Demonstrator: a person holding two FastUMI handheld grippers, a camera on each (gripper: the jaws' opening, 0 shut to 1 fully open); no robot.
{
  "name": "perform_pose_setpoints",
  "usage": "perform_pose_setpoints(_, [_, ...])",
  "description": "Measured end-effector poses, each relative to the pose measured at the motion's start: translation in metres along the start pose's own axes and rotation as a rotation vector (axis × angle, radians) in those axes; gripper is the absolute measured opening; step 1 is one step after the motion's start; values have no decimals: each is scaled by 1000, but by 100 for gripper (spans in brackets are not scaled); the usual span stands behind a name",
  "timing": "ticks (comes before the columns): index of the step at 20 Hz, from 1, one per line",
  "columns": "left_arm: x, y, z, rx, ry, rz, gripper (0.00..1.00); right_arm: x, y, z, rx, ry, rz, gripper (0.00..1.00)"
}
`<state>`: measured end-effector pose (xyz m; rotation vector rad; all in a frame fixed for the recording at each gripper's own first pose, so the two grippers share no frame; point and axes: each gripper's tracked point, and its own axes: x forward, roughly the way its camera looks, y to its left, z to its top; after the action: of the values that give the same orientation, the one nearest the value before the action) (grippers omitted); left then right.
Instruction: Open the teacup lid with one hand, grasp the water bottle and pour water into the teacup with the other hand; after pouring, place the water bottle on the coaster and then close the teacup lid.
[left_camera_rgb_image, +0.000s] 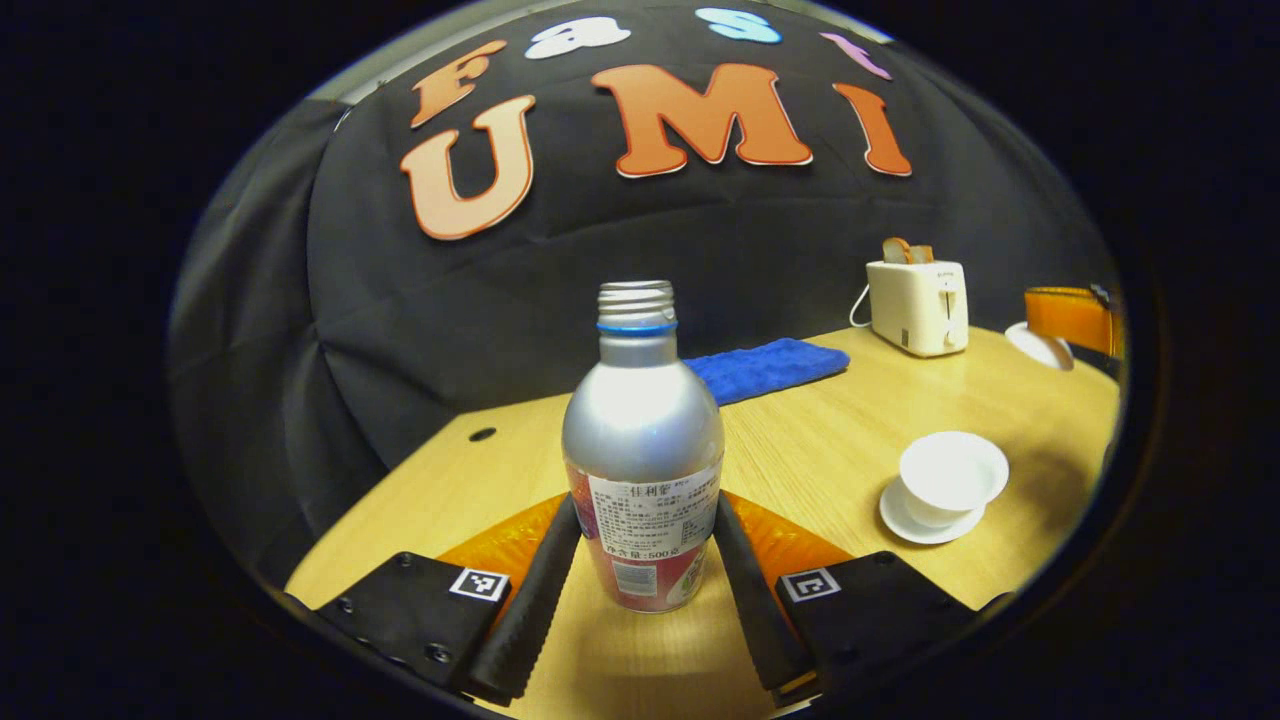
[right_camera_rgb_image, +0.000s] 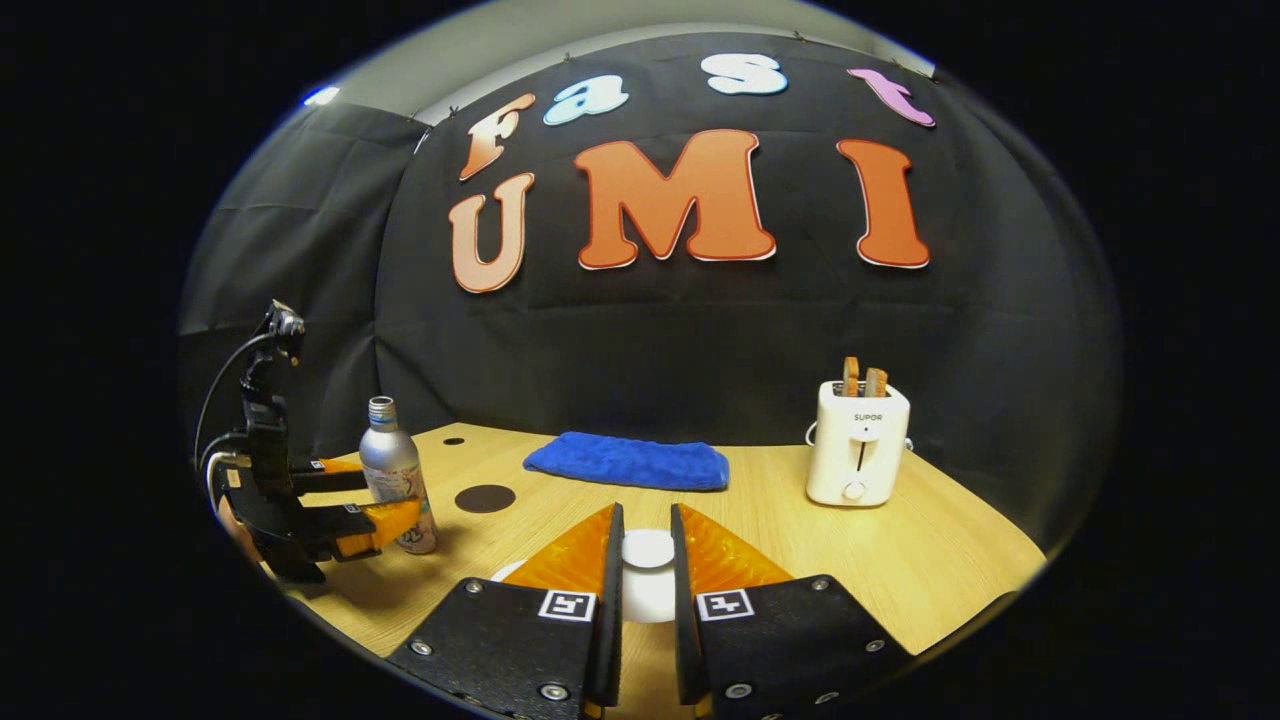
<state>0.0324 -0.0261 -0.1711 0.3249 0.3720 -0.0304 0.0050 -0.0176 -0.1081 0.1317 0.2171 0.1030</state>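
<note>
Two fingers of the left gripper (left_camera_rgb_image: 640, 560) clamp the upright water bottle (left_camera_rgb_image: 642, 440); the uncovered teacup (left_camera_rgb_image: 950, 475) sits to its right (right gripper (right_camera_rgb_image: 640, 560) pinches the lid (right_camera_rgb_image: 648, 548)).

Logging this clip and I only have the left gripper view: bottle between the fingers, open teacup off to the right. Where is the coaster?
Observer: The right gripper view shows a dark round coaster lying flat on the table, close beside the water bottle.
Operator: And who has the lid? I just see something white at the edge.
Observer: The right gripper has it. Its fingers are closed on the knob of the teacup lid.
</note>
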Motion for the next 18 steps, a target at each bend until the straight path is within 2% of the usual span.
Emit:
perform_pose_setpoints(1, [0,4,3,57,-9,22,84,-3,-4,1,2,-5,-8,23])
perform_pose_setpoints(3, [5,7,14,176,-34,53,81,-6,-10,2,5,-9,-21,23])
perform_pose_setpoints(5, [11,11,23,300,-59,86,84,-10,-13,0,10,-2,-26,23])
perform_pose_setpoints(6, [11,13,24,359,-71,98,81,-11,-16,0,12,-2,-34,22])
perform_pose_setpoints(7, [10,10,30,409,-83,101,84,-12,-17,0,12,-2,-38,22])
perform_pose_setpoints(8, [9,6,31,453,-92,97,81,-14,-19,-2,14,2,-45,22])
perform_pose_setpoints(9, [7,3,33,495,-100,95,87,-15,-21,-3,16,10,-48,23])
perform_pose_setpoints(11, [7,1,38,601,-122,105,81,-19,-25,-3,12,12,-57,23])
perform_pose_setpoints(12, [7,2,40,658,-131,112,84,-20,-28,-3,9,12,-64,23])
perform_pose_setpoints(13, [9,-2,43,709,-140,112,81,-21,-29,-3,10,9,-68,22])
perform_pose_setpoints(16, [5,-4,43,819,-152,112,84,-24,-33,-2,17,5,-71,23])
perform_pose_setpoints(18, [4,-7,45,893,-169,113,80,-24,-35,-1,17,5,-75,22])
